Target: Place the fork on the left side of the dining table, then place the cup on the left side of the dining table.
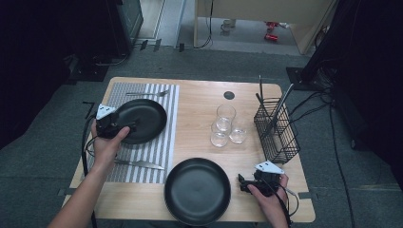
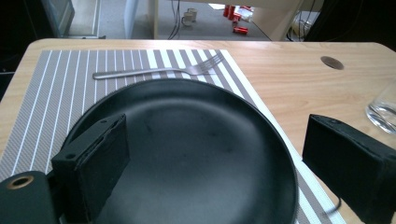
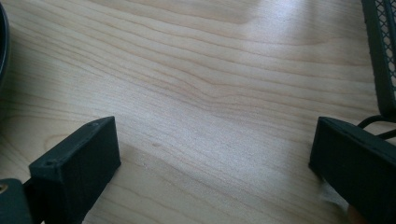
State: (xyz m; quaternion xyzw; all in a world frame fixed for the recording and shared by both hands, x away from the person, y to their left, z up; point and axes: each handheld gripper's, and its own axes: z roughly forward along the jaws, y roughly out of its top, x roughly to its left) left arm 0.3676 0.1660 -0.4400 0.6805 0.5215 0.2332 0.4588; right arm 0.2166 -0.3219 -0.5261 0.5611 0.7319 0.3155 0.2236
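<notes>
The wooden table (image 1: 199, 104) carries everything; its near edge is cut off at the bottom of the high view. On its left side lies a striped placemat (image 1: 164, 142), partly covered by a black plate (image 1: 147, 118). A 2nd black plate (image 1: 197, 190) sits near the front edge, its lowest rim running out of the picture. At the right stands a black wire basket (image 1: 278, 137) holding thin utensils whose kind is hard to make out. Between basket and placemat stand 3 clear glasses (image 1: 224, 126), close together, their outlines faint against the wood. A fork (image 2: 154, 72) lies on the placemat beyond the plate, and a knife (image 1: 142, 164) lies on it nearer the person. The left gripper (image 2: 215, 149) is held over the near-left rim of the plate on the placemat; in the left gripper view its jaws stand wide apart, 1 over the plate and 1 over the mat beside it, gripping nothing. The right gripper (image 3: 212, 158) rests low over bare wood between the front plate and the basket, jaws wide and empty; a sliver of plate rim (image 3: 3, 42) shows at the left edge.
</notes>
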